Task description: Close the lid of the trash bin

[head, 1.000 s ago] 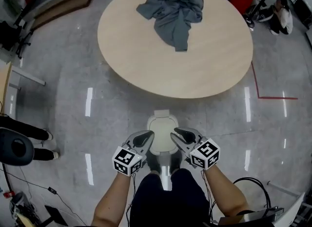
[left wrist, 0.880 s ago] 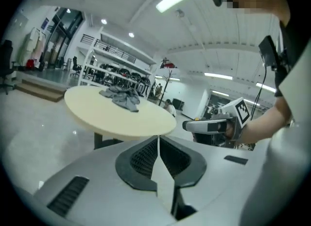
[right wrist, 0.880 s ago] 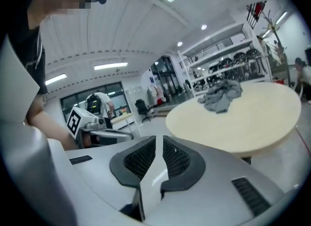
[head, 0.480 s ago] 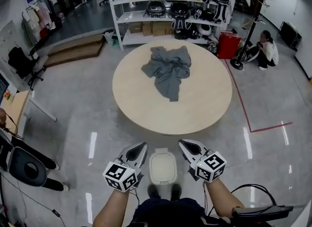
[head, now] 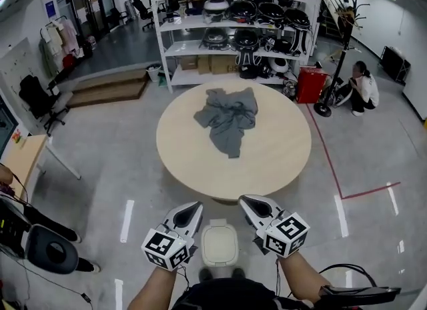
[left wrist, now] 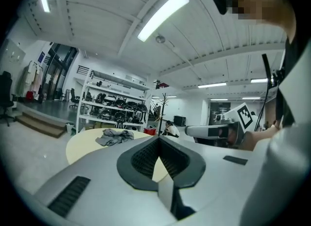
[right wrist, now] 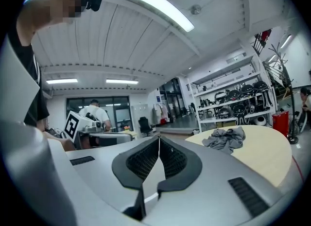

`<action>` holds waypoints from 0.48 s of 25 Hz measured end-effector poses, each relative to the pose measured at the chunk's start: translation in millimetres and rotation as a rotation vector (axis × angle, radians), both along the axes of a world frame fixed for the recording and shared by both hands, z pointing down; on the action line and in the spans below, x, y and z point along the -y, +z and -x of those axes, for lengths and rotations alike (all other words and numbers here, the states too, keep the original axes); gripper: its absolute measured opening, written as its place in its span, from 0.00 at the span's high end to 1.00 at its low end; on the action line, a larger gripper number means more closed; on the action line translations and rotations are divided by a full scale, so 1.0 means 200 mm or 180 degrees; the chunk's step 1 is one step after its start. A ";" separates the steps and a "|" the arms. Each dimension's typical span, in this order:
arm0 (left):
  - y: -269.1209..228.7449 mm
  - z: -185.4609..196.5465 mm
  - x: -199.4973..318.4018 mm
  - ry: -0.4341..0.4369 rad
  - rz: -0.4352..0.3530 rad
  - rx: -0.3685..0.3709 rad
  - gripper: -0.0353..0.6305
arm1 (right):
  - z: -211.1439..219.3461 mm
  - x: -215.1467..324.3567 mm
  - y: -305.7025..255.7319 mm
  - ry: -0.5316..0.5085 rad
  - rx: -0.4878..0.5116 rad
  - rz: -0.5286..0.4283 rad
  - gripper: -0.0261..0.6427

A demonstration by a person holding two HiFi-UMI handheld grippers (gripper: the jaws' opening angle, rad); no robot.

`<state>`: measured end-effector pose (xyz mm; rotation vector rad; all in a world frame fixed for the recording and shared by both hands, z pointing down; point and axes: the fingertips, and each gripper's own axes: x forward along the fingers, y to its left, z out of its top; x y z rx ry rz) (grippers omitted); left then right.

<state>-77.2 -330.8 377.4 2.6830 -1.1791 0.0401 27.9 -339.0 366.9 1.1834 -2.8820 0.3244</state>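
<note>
From the head view I see the white trash bin (head: pixel 220 243) standing on the grey floor right in front of my feet, its lid lying flat on top. My left gripper (head: pixel 196 205) shows to its left and my right gripper (head: pixel 244 201) to its right, each with its marker cube toward me, both pointing away toward the round table (head: pixel 280 152). A crumpled grey cloth (head: pixel 227 118) lies on that table. Beyond it stands a white shelving rack (head: pixel 200 25) full of dark gear, with a red box (head: pixel 310 83) on the floor beside it and a person (head: pixel 363 86) crouching near the right wall. In the left gripper view the ribbed pads meet along one line at the tip, so the jaws are pressed together with nothing between them. The table and cloth sit past the tip, and the right gripper reaches in level from the right side. In the right gripper view the jaws are likewise closed flat on each other and empty. The cloth and table lie ahead to the right, the shelving behind them.
</note>
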 end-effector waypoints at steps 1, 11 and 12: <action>-0.01 -0.02 -0.01 0.0000 -0.0015 0.0009 0.95 | 0.00 -0.01 -0.01 -0.0012 -0.0012 -0.0008 0.94; -0.10 -0.12 -0.19 -0.0306 -0.0072 -0.0165 0.95 | -0.08 -0.14 0.01 -0.0238 -0.0036 -0.0064 0.94; -0.10 -0.13 -0.20 -0.0322 -0.0086 -0.0147 0.95 | -0.10 -0.14 0.01 -0.0233 -0.0042 -0.0068 0.94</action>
